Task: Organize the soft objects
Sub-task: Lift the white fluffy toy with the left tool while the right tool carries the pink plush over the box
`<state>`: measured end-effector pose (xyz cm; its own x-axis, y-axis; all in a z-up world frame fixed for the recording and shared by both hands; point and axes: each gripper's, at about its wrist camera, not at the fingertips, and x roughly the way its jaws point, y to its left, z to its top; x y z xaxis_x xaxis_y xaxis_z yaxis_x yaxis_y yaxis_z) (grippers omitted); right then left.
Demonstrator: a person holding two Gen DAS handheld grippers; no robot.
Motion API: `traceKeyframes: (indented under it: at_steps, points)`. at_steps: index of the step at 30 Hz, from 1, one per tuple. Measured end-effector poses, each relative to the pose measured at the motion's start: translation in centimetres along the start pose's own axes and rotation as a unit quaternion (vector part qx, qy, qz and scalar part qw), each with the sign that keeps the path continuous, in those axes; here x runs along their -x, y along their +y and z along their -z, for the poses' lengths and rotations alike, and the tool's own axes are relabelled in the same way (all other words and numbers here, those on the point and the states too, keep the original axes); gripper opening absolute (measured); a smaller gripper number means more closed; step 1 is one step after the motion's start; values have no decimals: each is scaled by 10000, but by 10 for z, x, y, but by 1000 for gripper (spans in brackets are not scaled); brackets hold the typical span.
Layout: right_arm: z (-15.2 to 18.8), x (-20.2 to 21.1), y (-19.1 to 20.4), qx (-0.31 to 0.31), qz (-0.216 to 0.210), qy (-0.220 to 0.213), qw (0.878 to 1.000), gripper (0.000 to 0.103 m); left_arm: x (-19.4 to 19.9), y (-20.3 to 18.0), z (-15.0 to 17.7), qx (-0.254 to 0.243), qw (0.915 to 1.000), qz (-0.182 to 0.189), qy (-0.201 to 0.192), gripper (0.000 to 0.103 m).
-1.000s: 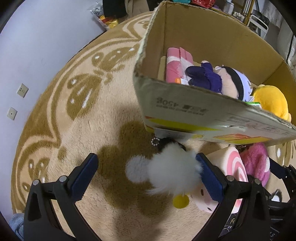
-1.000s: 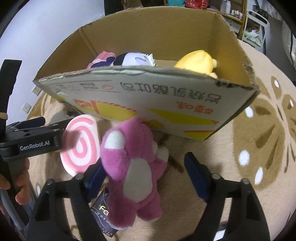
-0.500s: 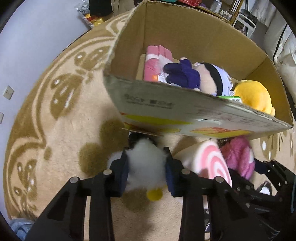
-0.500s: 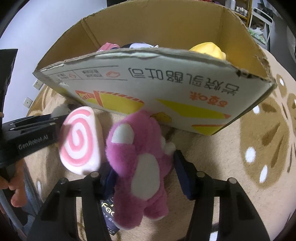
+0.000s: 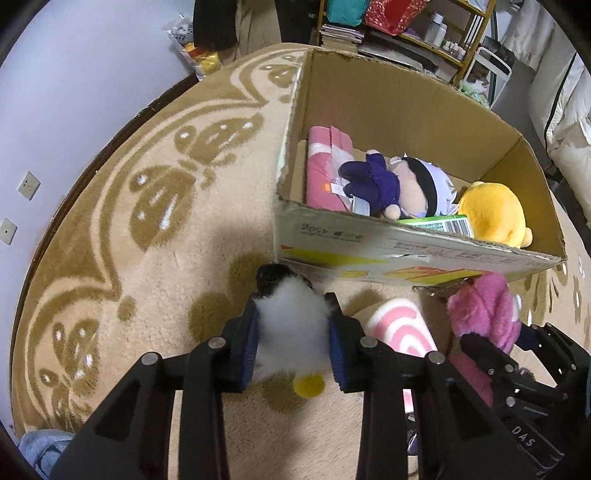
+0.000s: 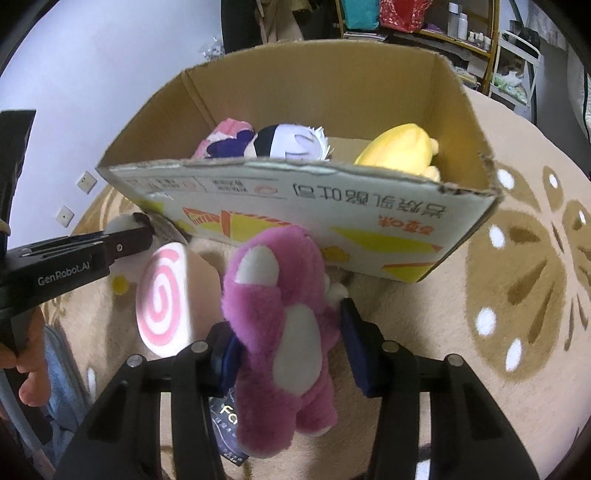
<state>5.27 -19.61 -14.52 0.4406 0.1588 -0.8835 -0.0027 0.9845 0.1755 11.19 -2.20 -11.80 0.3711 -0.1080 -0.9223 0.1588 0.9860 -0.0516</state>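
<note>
My left gripper (image 5: 293, 306) is shut on a white fluffy plush (image 5: 288, 343) with a black head and a yellow foot, held just above the carpet in front of the cardboard box (image 5: 406, 236). My right gripper (image 6: 290, 332) has its jaws closing, and both pads press the sides of a pink plush bear (image 6: 273, 288) hanging near the box's front wall (image 6: 295, 206). A pink-and-white swirl cushion (image 6: 162, 302) lies between the two grippers. Inside the box are a pink pack (image 5: 325, 166), a doll in dark purple (image 5: 391, 184) and a yellow plush (image 5: 491, 214).
A round beige carpet (image 5: 166, 192) with brown patterns covers the floor. A black tag (image 6: 225, 417) lies under the bear. A person's hand (image 6: 29, 387) holds the left gripper. Shelves and bags (image 5: 406, 22) stand behind the box, and a wall with sockets (image 5: 29, 184) is at the left.
The left jaws closed onto the white plush and raised it. The right jaws narrowed onto the pink bear. Both views have risen, showing more of the box's inside.
</note>
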Motion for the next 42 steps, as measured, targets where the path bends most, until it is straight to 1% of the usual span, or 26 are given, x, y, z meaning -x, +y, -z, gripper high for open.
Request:
traceKeyframes:
  at_steps: [1, 10, 15, 17, 22, 25, 28, 32, 36, 42]
  points:
    - [0, 2, -1, -11, 0, -30, 10000, 51, 2, -3, 5, 13, 10000, -7, -11, 31]
    - [7, 36, -14, -239, -3, -365, 9990, 51, 23, 5, 11, 148, 9995, -138, -237, 31]
    - [9, 46, -14, -284, 18, -582, 9979, 51, 40, 6, 13, 105, 9986, -222, -460, 31]
    - [8, 52, -13, -261, 57, -743, 9969, 51, 44, 8, 14, 112, 9983, -205, -526, 31]
    - [9, 67, -16, -332, 111, -947, 9949, 51, 60, 3, 18, 8, 9967, -223, -782, 31]
    - [10, 74, -16, -334, 131, -1015, 9942, 51, 73, 0, 21, -33, 9942, -294, -1032, 31]
    - [10, 82, -15, -303, 174, -1119, 9931, 51, 90, -3, 25, -70, 9896, -403, -1379, 31]
    - [12, 94, -12, -286, 166, -1273, 9913, 51, 107, -2, 25, 21, 9849, -370, -1689, 31]
    - [11, 104, -11, -240, 174, -1428, 9893, 51, 117, 0, 24, 90, 9814, -314, -1894, 31]
    - [8, 116, -11, -210, 122, -1712, 9849, 51, 127, -5, 21, -59, 9758, -353, -2159, 31]
